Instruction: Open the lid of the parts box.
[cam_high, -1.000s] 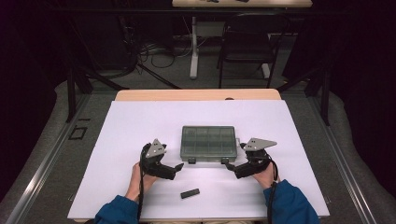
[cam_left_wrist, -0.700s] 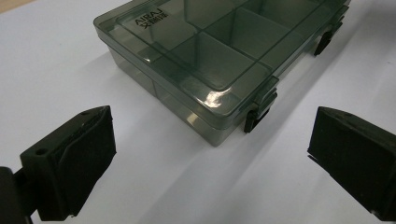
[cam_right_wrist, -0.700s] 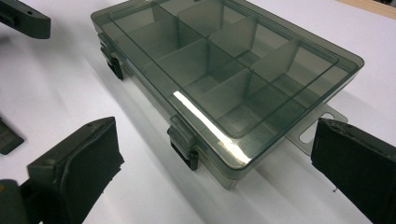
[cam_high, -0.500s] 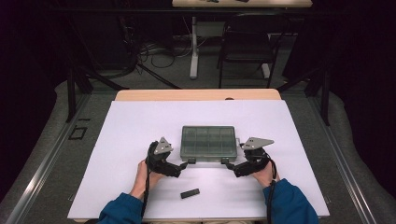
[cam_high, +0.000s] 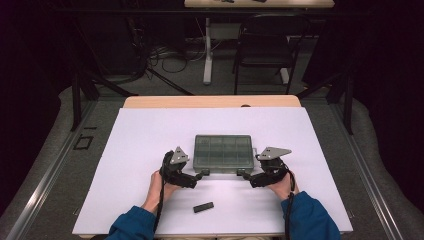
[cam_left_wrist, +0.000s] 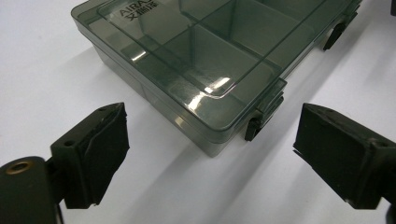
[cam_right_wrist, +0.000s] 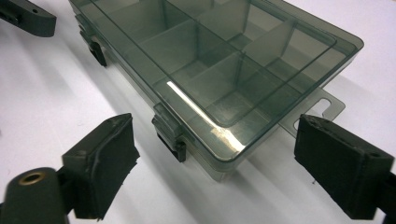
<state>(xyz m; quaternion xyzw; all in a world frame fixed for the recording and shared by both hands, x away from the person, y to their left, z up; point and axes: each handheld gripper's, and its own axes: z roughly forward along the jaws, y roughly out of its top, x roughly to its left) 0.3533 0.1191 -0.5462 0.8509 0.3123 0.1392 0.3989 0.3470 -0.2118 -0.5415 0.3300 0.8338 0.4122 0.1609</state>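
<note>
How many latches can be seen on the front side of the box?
2. One latch sits near the box's left front corner, between the left tongs; the other near the right front corner, before the right tongs.

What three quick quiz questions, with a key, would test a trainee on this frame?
1. True or false: the compartment box has its lid shut.
2. Which part of the box sits ahead of each gripper's jaws: a) hinge b) latch c) handle?
3. What lies on the table near the person's forearms?

Key: 1. true. 2. b, a latch for the left gripper and another for the right gripper. 3. A small black block.
</note>
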